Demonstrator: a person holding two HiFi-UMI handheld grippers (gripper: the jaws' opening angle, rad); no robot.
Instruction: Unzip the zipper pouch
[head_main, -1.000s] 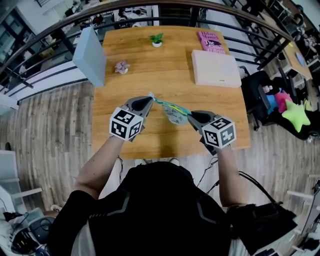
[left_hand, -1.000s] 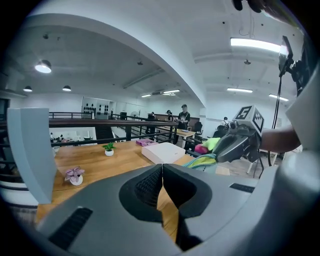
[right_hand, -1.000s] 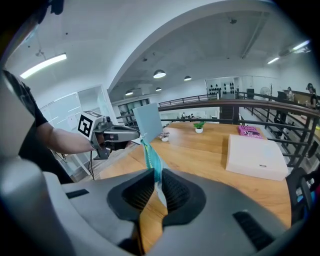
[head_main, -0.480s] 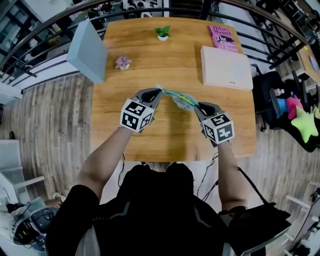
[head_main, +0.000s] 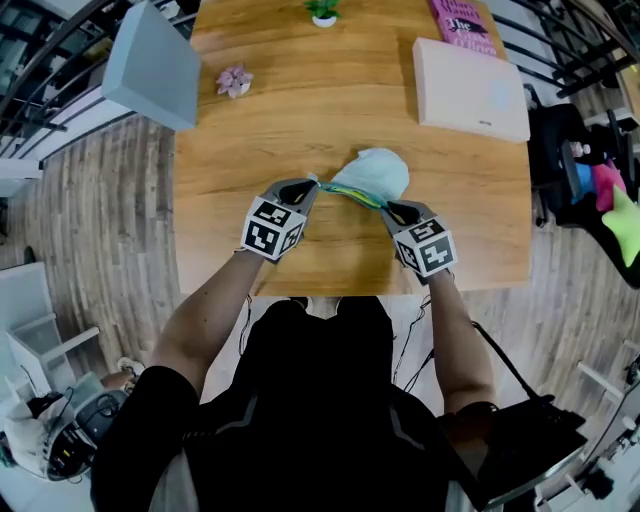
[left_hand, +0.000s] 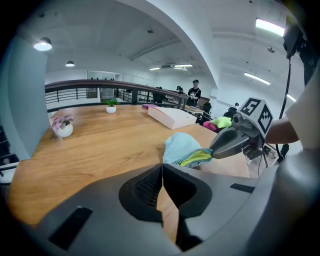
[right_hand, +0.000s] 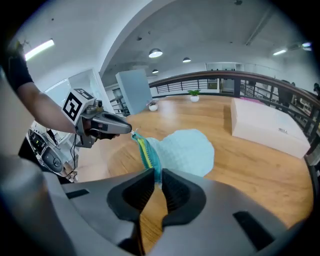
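Note:
The light blue zipper pouch (head_main: 372, 172) is held low over the wooden table (head_main: 300, 120), its body bulging away from me. Its green and yellow zipper edge (head_main: 352, 194) runs taut between the two grippers. My left gripper (head_main: 310, 184) is shut on the small pull at the zipper's left end, which shows at its tip in the right gripper view (right_hand: 131, 132). My right gripper (head_main: 392, 208) is shut on the pouch's other end, with the zipper tape (right_hand: 148, 155) running straight into its jaws (right_hand: 157, 172). In the left gripper view the pouch (left_hand: 181, 148) sits just past the closed jaws.
A white box (head_main: 472, 90) and a pink book (head_main: 462, 15) lie at the table's far right. A small green plant (head_main: 323, 12) and a pink flower pot (head_main: 235, 81) stand farther back. A grey-blue panel (head_main: 150, 65) stands at the left edge. A railing runs behind.
The pouch's body has swung from hanging below the zipper, on my side, to bulging on the far side. Both grippers keep their hold and sit nearer the table's front edge.

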